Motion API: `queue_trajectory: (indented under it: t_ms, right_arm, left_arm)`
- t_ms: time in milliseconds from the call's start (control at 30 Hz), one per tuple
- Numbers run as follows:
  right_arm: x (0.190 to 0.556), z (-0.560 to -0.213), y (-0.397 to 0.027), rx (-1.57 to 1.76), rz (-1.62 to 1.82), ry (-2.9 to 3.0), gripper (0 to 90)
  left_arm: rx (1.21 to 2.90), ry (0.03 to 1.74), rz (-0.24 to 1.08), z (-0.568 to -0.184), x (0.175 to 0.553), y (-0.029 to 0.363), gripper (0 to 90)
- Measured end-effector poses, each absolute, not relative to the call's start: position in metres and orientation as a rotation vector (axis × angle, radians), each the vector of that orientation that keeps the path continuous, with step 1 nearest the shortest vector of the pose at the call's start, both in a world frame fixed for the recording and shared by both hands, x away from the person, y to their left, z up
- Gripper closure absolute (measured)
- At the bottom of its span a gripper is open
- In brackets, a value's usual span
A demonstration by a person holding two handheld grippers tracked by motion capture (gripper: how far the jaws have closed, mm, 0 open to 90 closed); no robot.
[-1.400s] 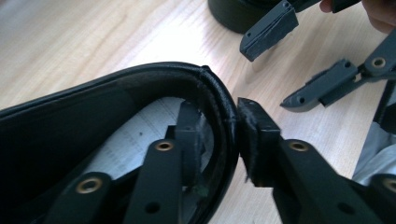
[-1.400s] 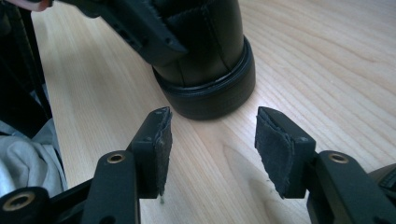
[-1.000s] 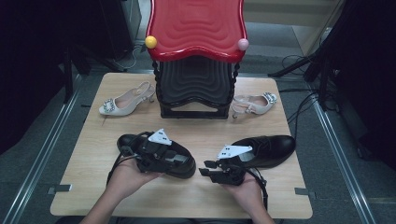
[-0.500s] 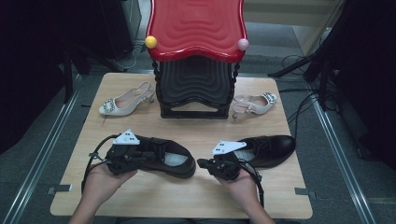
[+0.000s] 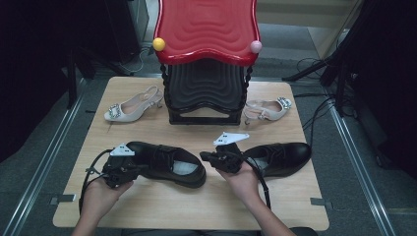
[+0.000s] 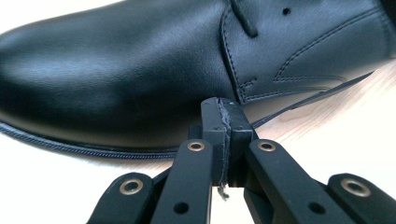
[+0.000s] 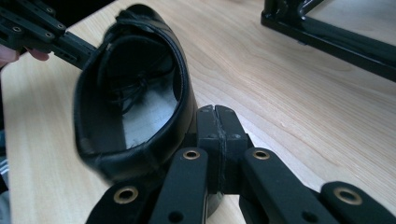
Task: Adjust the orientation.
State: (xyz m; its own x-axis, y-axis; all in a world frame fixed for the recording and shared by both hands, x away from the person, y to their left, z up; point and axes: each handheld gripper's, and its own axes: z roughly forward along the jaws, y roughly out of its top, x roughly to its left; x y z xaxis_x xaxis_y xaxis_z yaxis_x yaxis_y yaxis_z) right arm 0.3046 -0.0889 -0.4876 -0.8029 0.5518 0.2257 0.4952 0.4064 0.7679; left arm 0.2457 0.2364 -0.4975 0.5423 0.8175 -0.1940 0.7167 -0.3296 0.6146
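Two beige heeled shoes flank a black rack (red-topped) on the wooden table.

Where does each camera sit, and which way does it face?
High view: above the person's side, looking down across the table; left hand and right hand show.
Left gripper view: on the left hand-held gripper, facing the left black shoe's toe; shut jaws show.
Right gripper view: on the right hand-held gripper, facing that shoe's heel opening; shut jaws show.
Shared: that shoe, in all three.
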Motion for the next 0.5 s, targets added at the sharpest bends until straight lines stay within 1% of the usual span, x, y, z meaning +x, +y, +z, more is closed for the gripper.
queue_trajectory:
  t_ms: [133,500]
  right_arm:
    - [0.302,-0.493,-0.086,0.958,1.364,2.609,90.0]
    - [0.29,-0.496,-0.09,0.972,1.407,2.623,90.0]
  left_arm:
    - [2.123,1.211,0.222,-0.5,0.247,0.235,89.9]
    - [2.096,1.197,0.21,-0.505,0.253,0.235,89.8]
